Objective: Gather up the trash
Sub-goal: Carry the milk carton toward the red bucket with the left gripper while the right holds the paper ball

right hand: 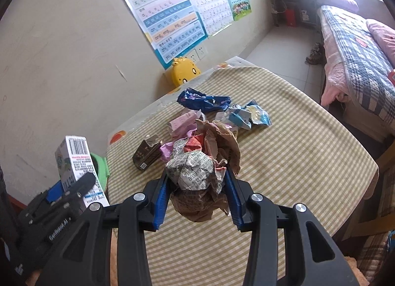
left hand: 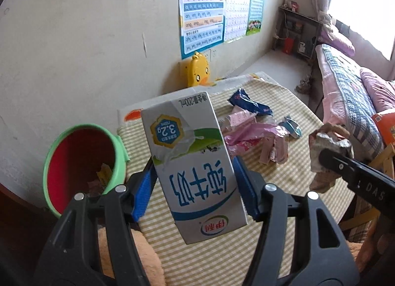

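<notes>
Blue-padded fingers of the left gripper (left hand: 195, 184) clamp a milk carton (left hand: 195, 162) from both sides, gripping its lower half so that the printed face reads upside down toward the camera. This carton hangs clear above the striped tablecloth (left hand: 284, 182), tilted slightly, with its far end toward the wall. Just to its left, beside the table's edge, stands a bin (left hand: 84, 162) with a green rim and red inside, tipped toward the lens in this view; a few scraps lie at its bottom.

From the right wrist view, the right gripper (right hand: 197, 192) is clenched on a crumpled wad of paper (right hand: 197, 172), printed grey-white sheet in front and brown paper bulging behind and below the pads. The wad sits squarely between the two blue pads and is held up off the cloth.

Beyond both tools, near the middle of the table, the remaining litter lies loose: a dark blue wrapper (right hand: 205, 102), pink wrappers (right hand: 182, 123), a light blue and white packet (right hand: 249, 114), and a small dark box (right hand: 147, 153) lying on its side closest to the bin end. A yellow duck-shaped object (right hand: 184, 71) stands against the wall behind the table, under the wall posters (right hand: 170, 14). A bed (right hand: 358, 56) with a plaid cover stands at far right.
</notes>
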